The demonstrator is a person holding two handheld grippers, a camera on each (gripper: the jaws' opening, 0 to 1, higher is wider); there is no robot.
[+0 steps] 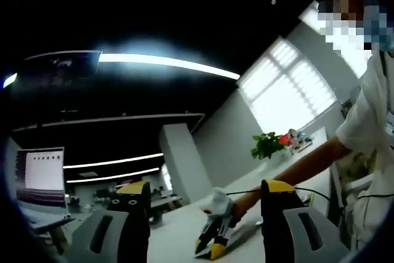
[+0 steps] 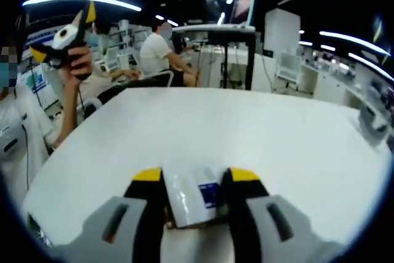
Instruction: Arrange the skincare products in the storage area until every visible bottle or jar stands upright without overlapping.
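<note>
Wide smooth white desk (image 2: 203,133) spreads out ahead. Right tongs (image 2: 196,180) low over it, clamped on a glossy white boxy skincare bottle (image 2: 191,198) with a blue label, its base hidden. Left tongs (image 1: 206,192) raised in the air, spread wide, nothing between them.

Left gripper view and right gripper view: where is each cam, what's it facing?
Left gripper view: rides the raised left hand-held gripper, tilted toward ceiling lights; shows the person's arm and the right hand-held gripper.
Right gripper view: rides the right hand-held gripper low over the white table, jaws around a white product.
Shared: table, both grippers.
</note>
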